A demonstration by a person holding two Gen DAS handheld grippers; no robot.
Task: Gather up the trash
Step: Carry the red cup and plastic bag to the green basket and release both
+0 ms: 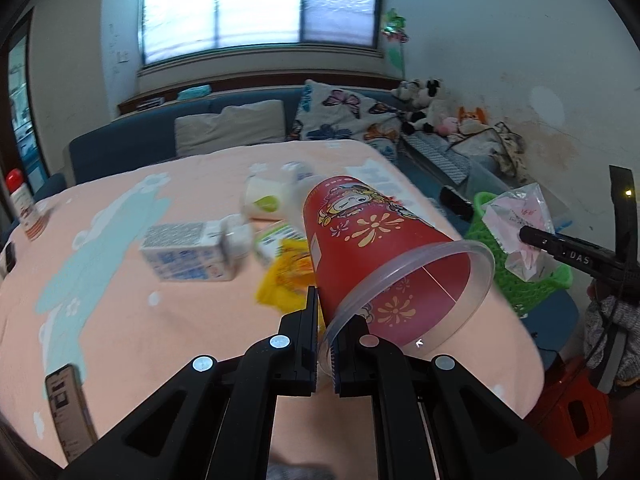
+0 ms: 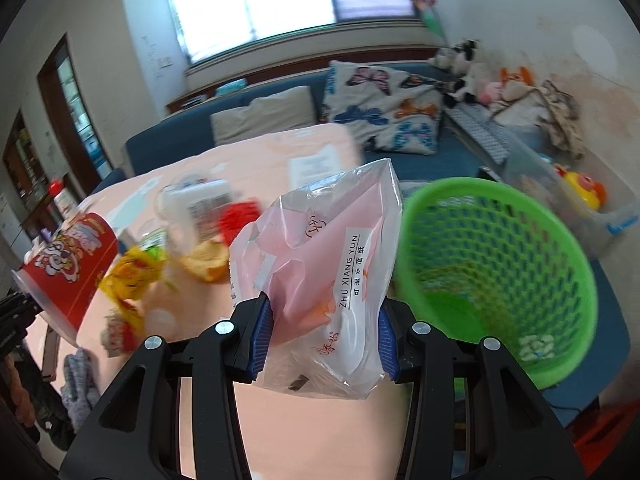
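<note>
My left gripper [image 1: 325, 354] is shut on the clear rim of a red cartoon-printed paper cup [image 1: 384, 256], which hangs tilted above the peach-covered table [image 1: 160, 320]; the same cup [image 2: 76, 256] shows at the left of the right wrist view. My right gripper [image 2: 325, 340] is shut on a crumpled clear-and-pink tissue bag [image 2: 324, 264], held just left of a green mesh basket [image 2: 500, 272]. From the left wrist view that bag [image 1: 520, 220] hangs over the basket [image 1: 516, 280] at the table's right edge.
On the table lie a white carton [image 1: 188, 252], yellow wrappers [image 1: 288, 276], a white tub [image 1: 266, 198], a phone [image 1: 68, 408] and a red-capped bottle [image 1: 24, 204]. A blue sofa [image 1: 140, 140] with cushions runs behind. A red stool [image 1: 572, 404] stands low right.
</note>
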